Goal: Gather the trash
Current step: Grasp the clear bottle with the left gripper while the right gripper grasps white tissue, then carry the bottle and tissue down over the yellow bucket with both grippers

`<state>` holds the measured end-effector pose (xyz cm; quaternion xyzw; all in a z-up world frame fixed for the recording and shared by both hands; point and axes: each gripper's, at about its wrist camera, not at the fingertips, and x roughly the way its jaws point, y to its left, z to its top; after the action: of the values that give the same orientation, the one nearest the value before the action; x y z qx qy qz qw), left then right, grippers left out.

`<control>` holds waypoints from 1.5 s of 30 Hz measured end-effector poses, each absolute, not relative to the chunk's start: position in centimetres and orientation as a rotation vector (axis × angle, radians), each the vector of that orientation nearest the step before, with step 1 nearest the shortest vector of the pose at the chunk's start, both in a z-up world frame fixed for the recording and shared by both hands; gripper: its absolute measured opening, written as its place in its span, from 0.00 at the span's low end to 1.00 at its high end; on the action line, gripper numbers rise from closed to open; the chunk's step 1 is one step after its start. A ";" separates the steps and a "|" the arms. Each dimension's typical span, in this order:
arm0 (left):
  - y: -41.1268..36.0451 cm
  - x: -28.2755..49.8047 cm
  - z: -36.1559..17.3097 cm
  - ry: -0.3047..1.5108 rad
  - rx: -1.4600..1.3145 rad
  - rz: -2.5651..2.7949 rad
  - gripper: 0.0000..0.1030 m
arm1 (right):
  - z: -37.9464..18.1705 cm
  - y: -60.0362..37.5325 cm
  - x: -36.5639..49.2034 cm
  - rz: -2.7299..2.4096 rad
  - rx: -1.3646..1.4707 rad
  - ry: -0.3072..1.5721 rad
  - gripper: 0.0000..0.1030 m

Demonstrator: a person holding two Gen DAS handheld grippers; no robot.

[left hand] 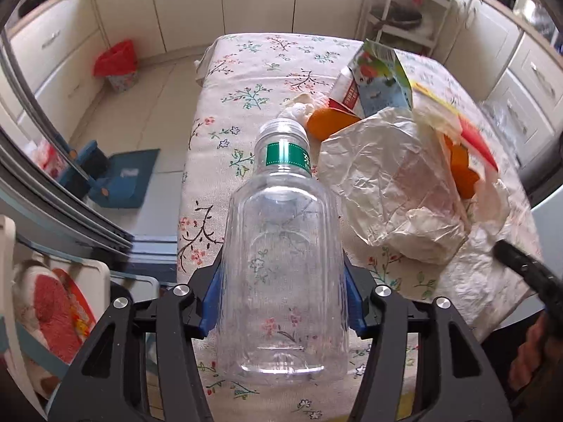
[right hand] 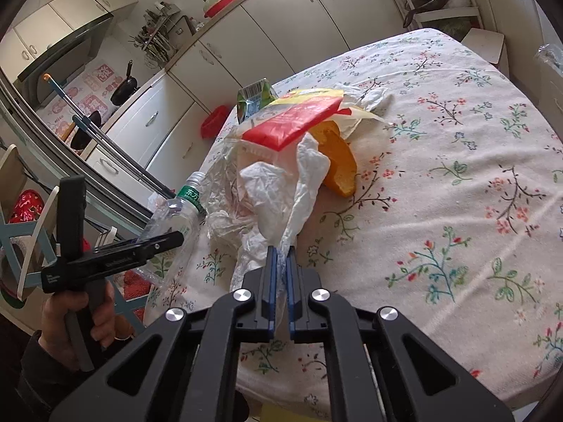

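An empty clear plastic bottle [left hand: 285, 263] with a green neck label sits between the blue pads of my left gripper [left hand: 283, 281], which is shut on its sides above the table's left edge. The right wrist view shows the same bottle [right hand: 172, 218] in the left gripper [right hand: 158, 242], held by a hand. My right gripper [right hand: 280, 251] is shut on the near edge of a crumpled white plastic bag [right hand: 281, 190]. The bag [left hand: 394, 183] lies on the floral tablecloth [right hand: 457, 176] among an orange peel [right hand: 339, 161], a red and yellow wrapper [right hand: 295, 123] and a green carton [left hand: 383, 77].
On the floor left of the table stand a small bin with a red liner [left hand: 118, 65] and a blue dustpan [left hand: 123, 179]. A chair with a red cushion [left hand: 52, 299] is close at the lower left. Cabinets line the walls, and a white rack [left hand: 397, 10] stands behind the table.
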<state>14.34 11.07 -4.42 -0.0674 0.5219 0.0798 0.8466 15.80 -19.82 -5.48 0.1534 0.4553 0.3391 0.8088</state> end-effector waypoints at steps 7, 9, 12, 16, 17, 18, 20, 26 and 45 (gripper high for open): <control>10.9 15.1 -4.7 1.091 -0.115 0.210 0.51 | -4.9 -20.1 15.7 0.732 0.354 0.950 0.05; 10.9 14.9 -4.6 1.085 -0.123 0.218 0.51 | -4.8 -20.3 15.6 0.742 0.364 0.950 0.05; 10.8 14.2 -4.1 1.061 -0.131 0.221 0.51 | -4.4 -20.5 15.0 0.756 0.369 0.938 0.05; 10.9 12.7 -3.0 1.020 -0.168 0.223 0.51 | -3.9 -21.1 14.1 0.773 0.379 0.926 0.05; 10.8 12.1 -2.6 1.005 -0.180 0.223 0.51 | -3.9 -21.3 13.8 0.779 0.380 0.923 0.05; 10.7 11.5 -2.3 0.990 -0.190 0.223 0.51 | -3.7 -21.3 13.5 0.784 0.380 0.919 0.05; 10.2 9.9 -1.7 0.953 -0.219 0.211 0.51 | -3.4 -21.4 12.7 0.795 0.374 0.909 0.05; 7.7 5.5 -0.8 0.870 -0.267 0.165 0.51 | -2.8 -22.2 10.0 0.827 0.348 0.871 0.04; -2.5 -5.3 -6.1 0.983 -0.317 -0.017 0.51 | -7.3 -22.4 -0.3 0.890 0.115 1.104 0.04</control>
<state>-5.26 -2.50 -6.10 -0.1514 0.4699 -0.0080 0.8696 -0.30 -22.40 -7.33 0.0526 0.5066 0.4085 0.7574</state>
